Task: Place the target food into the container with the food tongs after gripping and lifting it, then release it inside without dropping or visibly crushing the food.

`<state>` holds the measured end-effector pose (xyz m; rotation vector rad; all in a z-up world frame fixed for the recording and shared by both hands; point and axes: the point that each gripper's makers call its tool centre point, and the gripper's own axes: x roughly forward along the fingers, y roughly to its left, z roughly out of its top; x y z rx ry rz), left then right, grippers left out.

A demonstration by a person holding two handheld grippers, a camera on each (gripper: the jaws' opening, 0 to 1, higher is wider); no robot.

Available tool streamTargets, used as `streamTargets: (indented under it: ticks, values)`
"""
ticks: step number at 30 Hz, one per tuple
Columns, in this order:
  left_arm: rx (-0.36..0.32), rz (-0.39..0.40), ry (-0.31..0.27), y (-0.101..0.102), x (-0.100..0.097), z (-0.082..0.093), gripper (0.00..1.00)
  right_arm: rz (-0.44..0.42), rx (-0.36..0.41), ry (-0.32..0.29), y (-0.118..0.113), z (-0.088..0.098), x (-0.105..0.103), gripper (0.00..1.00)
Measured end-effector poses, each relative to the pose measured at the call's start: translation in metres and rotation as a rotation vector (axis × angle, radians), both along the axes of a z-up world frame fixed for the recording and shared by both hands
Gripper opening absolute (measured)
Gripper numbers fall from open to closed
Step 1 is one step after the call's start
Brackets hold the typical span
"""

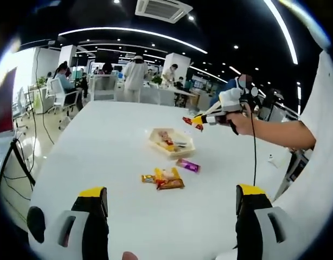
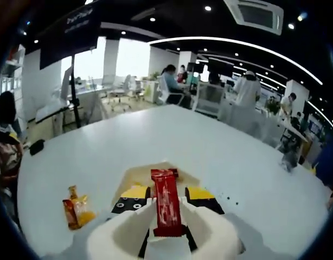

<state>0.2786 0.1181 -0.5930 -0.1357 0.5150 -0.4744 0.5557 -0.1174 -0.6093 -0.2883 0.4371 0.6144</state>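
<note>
A red snack packet [image 2: 166, 208] stands upright between the yellow-tipped jaws of my right gripper [image 2: 166, 196], which is shut on it. Just below and beyond the jaws lies the shallow cream container [image 2: 135, 172]. In the left gripper view the right gripper [image 1: 202, 120] comes in from the right in a person's hand, holding the red packet [image 1: 189, 121] in the air just past the far right edge of the container [image 1: 172, 143], which has some food in it. My left gripper [image 1: 172, 192] hangs open over the near table, nothing between its jaws.
A purple packet [image 1: 188, 165] and orange-yellow packets [image 1: 163, 179] lie on the white table [image 1: 101, 141] in front of the container. The orange packets [image 2: 74, 211] sit left of the right gripper. People, desks and chairs fill the office behind.
</note>
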Motion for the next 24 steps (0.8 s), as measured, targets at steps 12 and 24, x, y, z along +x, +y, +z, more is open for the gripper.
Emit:
streamTargets:
  ticks: [12,24]
  values:
    - [0.000,0.027,0.006,0.008,0.008,0.000,0.99,-0.004,0.008,-0.018,0.011,0.003,0.026,0.27]
    - [0.001,0.023,0.000,0.006,0.003,0.001,0.99,0.007,0.025,-0.031,0.009,0.015,0.014,0.28]
